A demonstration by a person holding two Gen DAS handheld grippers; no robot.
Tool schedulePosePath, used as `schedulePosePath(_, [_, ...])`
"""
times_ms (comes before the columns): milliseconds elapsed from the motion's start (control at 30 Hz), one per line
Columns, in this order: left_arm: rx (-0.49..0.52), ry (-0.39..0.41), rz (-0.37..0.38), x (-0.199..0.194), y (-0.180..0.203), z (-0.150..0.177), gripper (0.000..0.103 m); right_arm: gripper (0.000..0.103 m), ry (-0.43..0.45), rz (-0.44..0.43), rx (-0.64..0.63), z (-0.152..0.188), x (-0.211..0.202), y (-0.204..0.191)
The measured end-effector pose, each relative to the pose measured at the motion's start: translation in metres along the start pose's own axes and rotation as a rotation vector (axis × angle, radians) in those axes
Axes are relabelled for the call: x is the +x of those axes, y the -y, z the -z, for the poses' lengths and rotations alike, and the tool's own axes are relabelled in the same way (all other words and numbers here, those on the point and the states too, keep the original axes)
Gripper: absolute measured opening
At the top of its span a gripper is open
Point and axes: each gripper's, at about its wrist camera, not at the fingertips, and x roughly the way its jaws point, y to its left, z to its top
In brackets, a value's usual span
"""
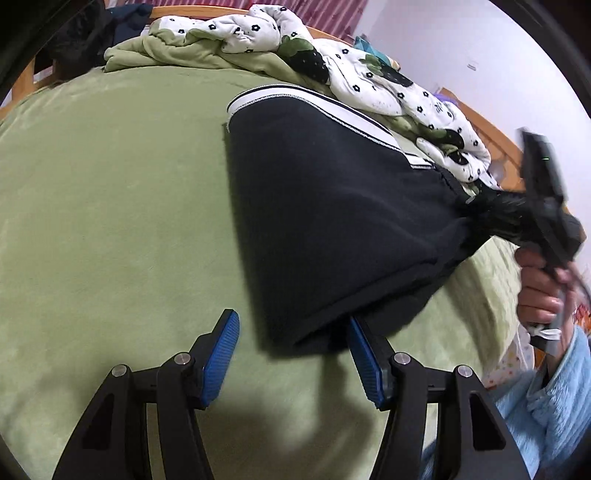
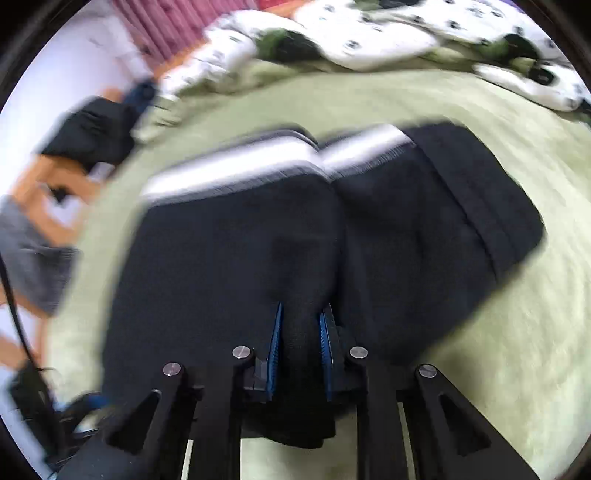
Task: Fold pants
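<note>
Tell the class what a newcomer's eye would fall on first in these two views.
The dark pants with a white striped waistband lie on the green bedspread. The right hand-held gripper pinches a bunch of their fabric, while the left hand-held gripper stands open at their near edge.

A green blanket [image 1: 110,221] covered the bed beneath and ahead of the claws. Beyond them, at the far edge, lay a rumpled white quilt [image 1: 369,77] printed with small black flowers and green patches. An orange wooden bed frame [image 1: 26,85] ran behind the bedding. A red striped curtain [image 2: 166,29] hung further back, next to a pale wall [image 1: 461,48]. A dark bundle [image 2: 92,129] sat far left of the right claw, blurred.
</note>
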Motion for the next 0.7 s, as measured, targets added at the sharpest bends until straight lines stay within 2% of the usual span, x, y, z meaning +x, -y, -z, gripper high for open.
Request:
schedulePosePath(33, [-0.001,0.003,-0.008,0.003,0.003,-0.001,0.057,0.018,0.04,-0.053,0.018,-0.008,-0.012,0.002])
schedulePosePath(100, [0.014,0.016,-0.055,0.01,0.011,-0.002,0.057,0.017,0.083,-0.105,0.007,-0.022,-0.028,0.001])
schedulePosePath(200, [0.063,0.035,-0.116,0.012,0.028,0.0,0.057,0.017,0.173,-0.131,-0.029,-0.038,-0.052,0.0])
schedulePosePath(267, [0.066,0.052,-0.13,0.007,0.032,0.0,0.057,0.017,0.223,-0.118,-0.047,-0.048,-0.064,0.003])
schedulePosePath(333, [0.04,0.062,-0.117,0.004,0.035,-0.002,0.057,0.017,0.235,-0.102,-0.035,-0.053,-0.07,0.015])
schedulePosePath(533, [0.081,0.024,-0.06,0.004,0.054,-0.005,0.057,0.017,0.272,-0.061,0.029,-0.046,-0.082,0.075])
schedulePosePath(633, [0.175,-0.01,-0.033,0.004,0.07,-0.002,0.057,0.017,0.253,0.049,0.033,-0.04,-0.073,0.097])
schedulePosePath(700, [0.243,-0.009,-0.031,0.002,0.078,0.001,0.057,0.017,0.179,0.099,0.056,-0.036,-0.052,0.113])
